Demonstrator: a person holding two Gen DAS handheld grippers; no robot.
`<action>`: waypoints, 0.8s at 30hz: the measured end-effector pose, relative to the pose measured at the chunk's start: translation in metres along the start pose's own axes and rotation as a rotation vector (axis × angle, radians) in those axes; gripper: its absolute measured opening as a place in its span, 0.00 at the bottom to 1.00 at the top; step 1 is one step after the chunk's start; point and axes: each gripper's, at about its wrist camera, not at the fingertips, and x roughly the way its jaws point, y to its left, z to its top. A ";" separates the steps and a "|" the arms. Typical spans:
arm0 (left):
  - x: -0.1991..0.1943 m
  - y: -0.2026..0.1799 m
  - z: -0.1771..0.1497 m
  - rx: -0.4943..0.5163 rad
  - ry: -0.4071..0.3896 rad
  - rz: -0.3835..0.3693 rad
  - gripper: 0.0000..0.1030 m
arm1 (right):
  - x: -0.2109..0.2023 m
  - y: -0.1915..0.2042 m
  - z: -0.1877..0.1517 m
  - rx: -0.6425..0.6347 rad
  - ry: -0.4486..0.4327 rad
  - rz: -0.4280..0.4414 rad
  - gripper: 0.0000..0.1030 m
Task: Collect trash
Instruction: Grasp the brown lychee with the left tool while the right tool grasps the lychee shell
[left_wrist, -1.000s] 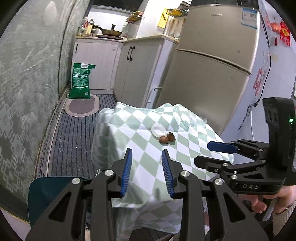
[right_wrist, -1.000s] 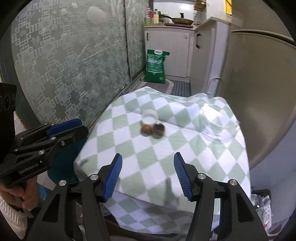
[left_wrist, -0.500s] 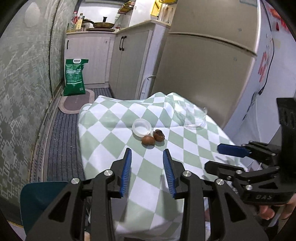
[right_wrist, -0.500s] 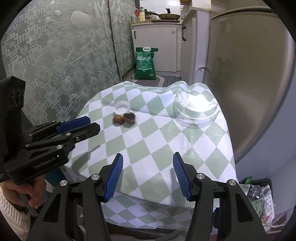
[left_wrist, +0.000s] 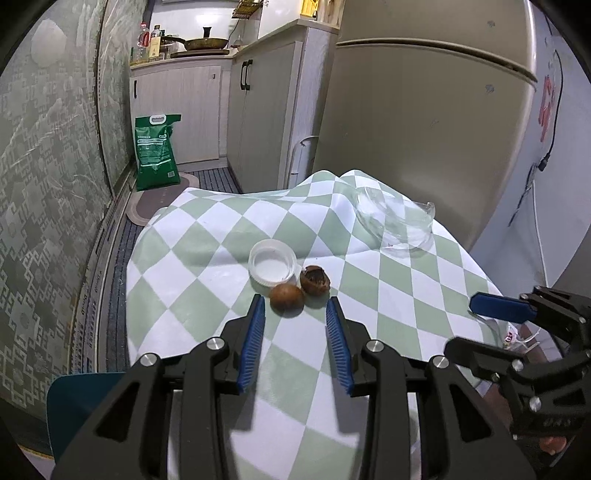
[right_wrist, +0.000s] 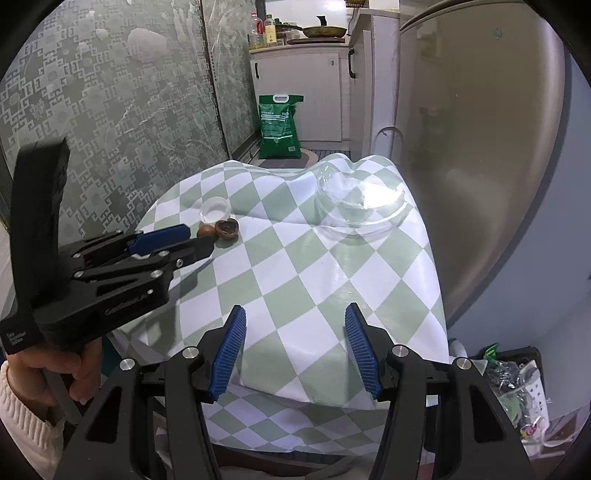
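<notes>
On the green-and-white checked tablecloth (left_wrist: 388, 295) lie a white plastic lid (left_wrist: 272, 261), a round brown nut shell (left_wrist: 286, 296) and a cracked open shell half (left_wrist: 315, 280). They also show in the right wrist view: the lid (right_wrist: 214, 210), the round shell (right_wrist: 205, 231), the shell half (right_wrist: 227, 228). My left gripper (left_wrist: 295, 310) is open, its tips just short of the round shell, one on either side. It shows in the right wrist view (right_wrist: 192, 240). My right gripper (right_wrist: 293, 323) is open and empty over the table's near edge.
A clear plastic bowl (left_wrist: 393, 223) sits at the table's far right, next to the fridge (left_wrist: 424, 110). A bin with a trash bag (right_wrist: 513, 384) stands on the floor at the right. A green sack (left_wrist: 155, 151) leans by the cabinets. A blue chair (left_wrist: 74, 402) is at the lower left.
Both grippers have moved forward over the table. The left gripper has closed in on the shells and lid. Both stay open.
</notes>
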 end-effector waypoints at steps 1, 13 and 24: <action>0.002 -0.001 0.001 0.003 0.002 0.009 0.37 | 0.000 0.000 0.000 -0.001 0.000 -0.003 0.55; 0.012 0.001 0.009 -0.021 0.040 0.036 0.21 | -0.002 -0.004 -0.003 0.001 -0.004 -0.007 0.55; -0.013 0.014 -0.002 -0.053 0.005 -0.037 0.20 | 0.020 0.015 0.016 -0.040 0.029 0.014 0.55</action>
